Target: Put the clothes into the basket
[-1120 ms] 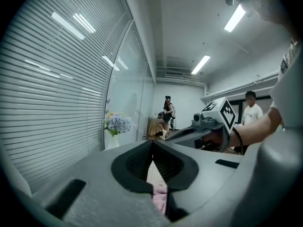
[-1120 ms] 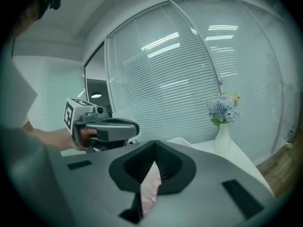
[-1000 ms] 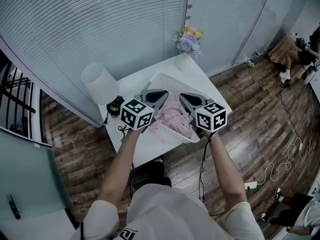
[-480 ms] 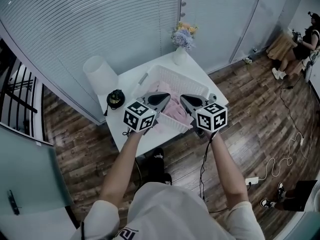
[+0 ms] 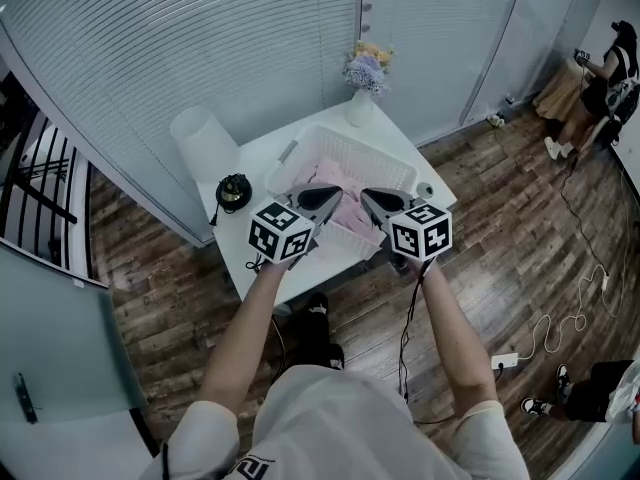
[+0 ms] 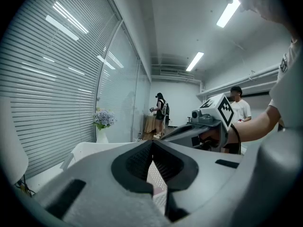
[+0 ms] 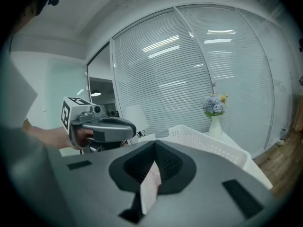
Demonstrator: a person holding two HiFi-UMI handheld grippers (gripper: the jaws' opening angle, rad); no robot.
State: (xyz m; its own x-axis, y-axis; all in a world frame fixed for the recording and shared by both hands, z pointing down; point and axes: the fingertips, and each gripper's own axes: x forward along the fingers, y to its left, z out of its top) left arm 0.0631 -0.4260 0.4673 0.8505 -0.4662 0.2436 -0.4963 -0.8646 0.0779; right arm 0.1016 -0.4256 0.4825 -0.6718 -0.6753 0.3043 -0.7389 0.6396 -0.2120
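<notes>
A white slotted basket [image 5: 378, 154] stands on the white table [image 5: 258, 160], and pink clothes [image 5: 336, 206] lie bunched inside it. My left gripper [image 5: 334, 192] hovers over the basket's near left rim. Its jaws are shut, with nothing between them. My right gripper [image 5: 366, 195] hovers beside it over the near right rim, also shut and holding nothing. The two tips point at each other above the clothes, a short gap apart. The left gripper view shows the basket wall [image 6: 90, 148] and the right gripper [image 6: 208, 123]. The right gripper view shows the basket [image 7: 208, 144] and the left gripper [image 7: 102, 126].
A vase of flowers [image 5: 365, 76] stands at the table's far corner. A white lampshade [image 5: 203, 140] and a black round object [image 5: 233, 190] are at the left. A small white thing [image 5: 424, 189] lies by the basket's right side. People [image 5: 600, 83] stand far right, and a cable [image 5: 560, 328] lies on the wooden floor.
Both grippers have drawn back from over the pink clothes toward the basket's near rim, still shut. The clothes stay in the basket.
</notes>
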